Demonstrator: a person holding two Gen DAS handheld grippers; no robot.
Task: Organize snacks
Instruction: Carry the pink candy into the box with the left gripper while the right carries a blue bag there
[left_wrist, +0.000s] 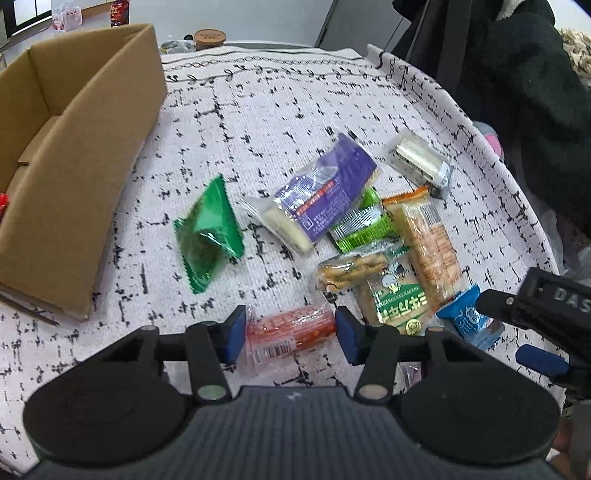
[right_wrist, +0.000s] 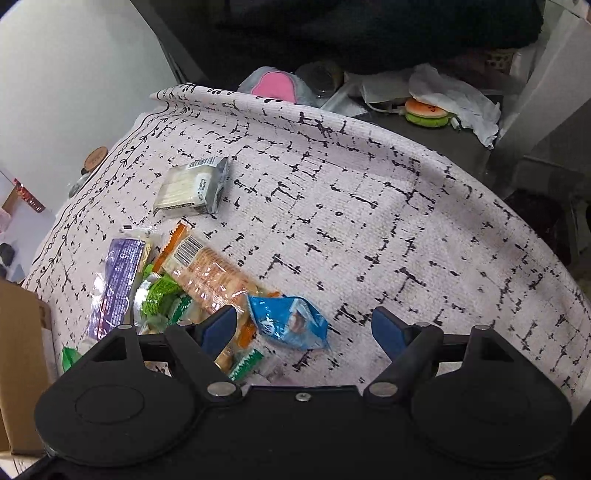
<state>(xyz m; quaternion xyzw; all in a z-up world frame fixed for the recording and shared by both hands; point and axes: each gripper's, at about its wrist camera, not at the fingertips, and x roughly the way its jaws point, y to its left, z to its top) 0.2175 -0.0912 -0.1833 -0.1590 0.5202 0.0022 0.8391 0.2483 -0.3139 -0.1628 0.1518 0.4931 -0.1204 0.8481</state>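
left hand-held gripper (left_wrist: 291, 334) | red snack packet (left_wrist: 290, 329) between pads, touching

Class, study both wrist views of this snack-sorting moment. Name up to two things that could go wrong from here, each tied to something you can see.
1. The left gripper brackets the red sausage pack end to end; squeezing lengthwise, the slippery wrapper may buckle or slip out.
2. The right gripper hangs open over the blue packet, which touches the orange cracker pack; closing might catch or drag that neighbour.
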